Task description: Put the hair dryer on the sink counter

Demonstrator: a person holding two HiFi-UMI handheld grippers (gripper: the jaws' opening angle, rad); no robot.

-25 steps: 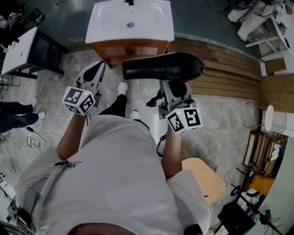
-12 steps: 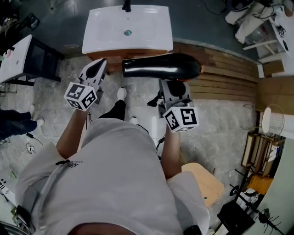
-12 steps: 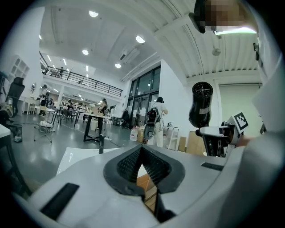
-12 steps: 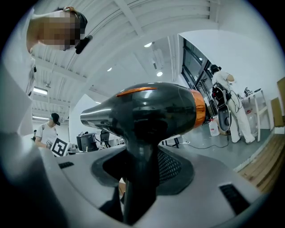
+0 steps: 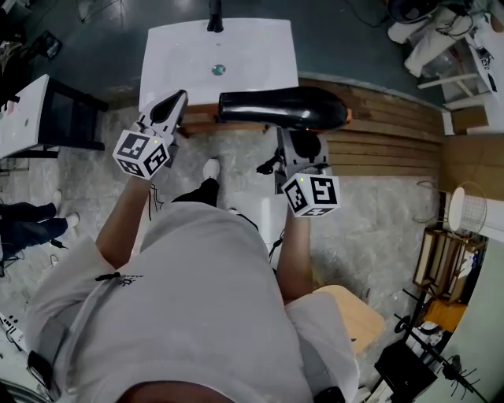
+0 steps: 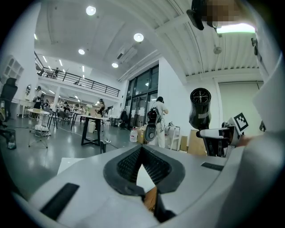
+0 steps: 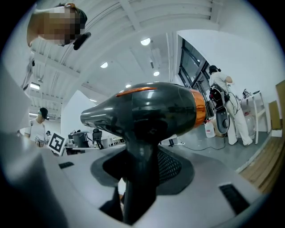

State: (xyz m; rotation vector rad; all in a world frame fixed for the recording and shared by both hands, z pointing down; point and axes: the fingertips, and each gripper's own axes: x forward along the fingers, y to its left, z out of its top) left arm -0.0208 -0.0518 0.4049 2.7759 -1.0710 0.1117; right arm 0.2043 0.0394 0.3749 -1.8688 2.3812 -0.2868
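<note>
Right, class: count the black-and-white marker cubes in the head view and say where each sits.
2. One black-and-white marker cube sits on the left gripper, at picture left; the other on the right gripper, just below the black hair dryer. None seems hidden.

1. White sink counter (image 5: 264, 49): black faucet (image 5: 214, 16) at far edge, round drain (image 5: 218, 69) mid-basin.
2. Pale stone floor (image 5: 378, 212) below; wooden planks (image 5: 394, 130) lie on it, right of the counter.
</note>
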